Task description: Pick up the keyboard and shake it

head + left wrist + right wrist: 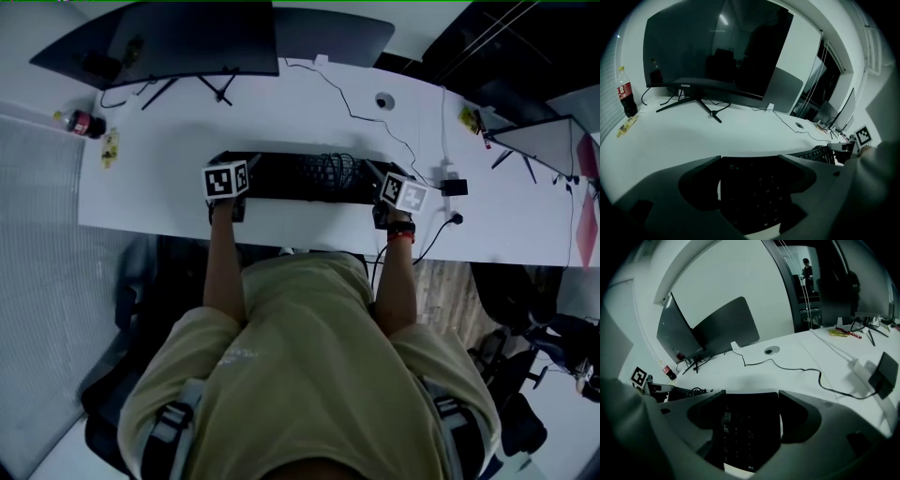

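Note:
A black keyboard point(300, 176) lies lengthwise across the white desk point(281, 230), with a coiled black cable point(333, 169) over its right half. My left gripper point(232, 171) is at its left end. In the left gripper view the keyboard point(754, 192) fills the space between the jaws, and the left gripper point(750, 161) has its tips against the keyboard's edges. My right gripper point(378, 176) is at the right end. There the keyboard point(747, 432) again fills the gap of the right gripper point(751, 397). I cannot tell whether the keyboard is off the desk.
A wide dark monitor point(178, 37) on a tripod foot stands at the back, with a second screen point(328, 36) beside it. A cola bottle point(82, 123) lies at the desk's left end. A thin cable and a black adapter point(455, 187) are at the right.

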A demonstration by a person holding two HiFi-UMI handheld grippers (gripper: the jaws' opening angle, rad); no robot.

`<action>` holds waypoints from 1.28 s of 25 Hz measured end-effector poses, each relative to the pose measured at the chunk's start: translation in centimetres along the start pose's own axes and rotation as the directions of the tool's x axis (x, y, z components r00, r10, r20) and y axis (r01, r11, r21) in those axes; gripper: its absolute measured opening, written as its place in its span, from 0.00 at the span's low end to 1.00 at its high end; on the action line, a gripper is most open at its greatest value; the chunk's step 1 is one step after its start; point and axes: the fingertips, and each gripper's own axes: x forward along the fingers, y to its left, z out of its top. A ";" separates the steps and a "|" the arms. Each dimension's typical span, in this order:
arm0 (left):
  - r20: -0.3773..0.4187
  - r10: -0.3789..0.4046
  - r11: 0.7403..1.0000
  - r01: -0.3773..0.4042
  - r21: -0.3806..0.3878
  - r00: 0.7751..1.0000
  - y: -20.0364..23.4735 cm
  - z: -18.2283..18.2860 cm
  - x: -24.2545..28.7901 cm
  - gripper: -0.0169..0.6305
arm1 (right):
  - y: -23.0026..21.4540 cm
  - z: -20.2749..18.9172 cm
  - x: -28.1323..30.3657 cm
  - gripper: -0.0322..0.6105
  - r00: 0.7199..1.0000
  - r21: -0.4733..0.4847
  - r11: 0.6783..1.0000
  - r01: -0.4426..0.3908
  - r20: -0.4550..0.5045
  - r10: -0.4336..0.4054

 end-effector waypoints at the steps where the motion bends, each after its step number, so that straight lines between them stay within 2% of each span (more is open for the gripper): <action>1: 0.013 -0.006 1.000 0.006 -0.001 1.000 0.0 0.1 -0.3 0.62 | 0.3 0.4 -0.4 0.60 1.000 -0.015 1.000 -0.001 0.016 0.001; 9: 0.079 -0.023 1.000 0.022 0.014 0.997 -0.4 0.3 -1.9 0.62 | 1.0 1.1 -2.0 0.60 0.996 -0.059 0.998 -0.020 0.084 0.025; 15: 0.155 -0.035 0.999 0.030 0.039 0.987 -0.4 1.8 -3.1 0.62 | 1.9 2.7 -2.7 0.60 0.987 -0.093 0.995 -0.045 0.150 0.059; 26: 0.272 -0.053 0.997 0.036 0.067 0.961 0.5 4.8 -2.3 0.62 | 3.0 6.2 -1.7 0.60 0.956 -0.176 0.983 -0.047 0.276 0.095; 32: 0.347 -0.067 0.994 0.032 0.104 0.936 0.7 7.2 -1.6 0.62 | 3.0 7.8 -0.3 0.60 0.936 -0.206 0.978 -0.042 0.334 0.110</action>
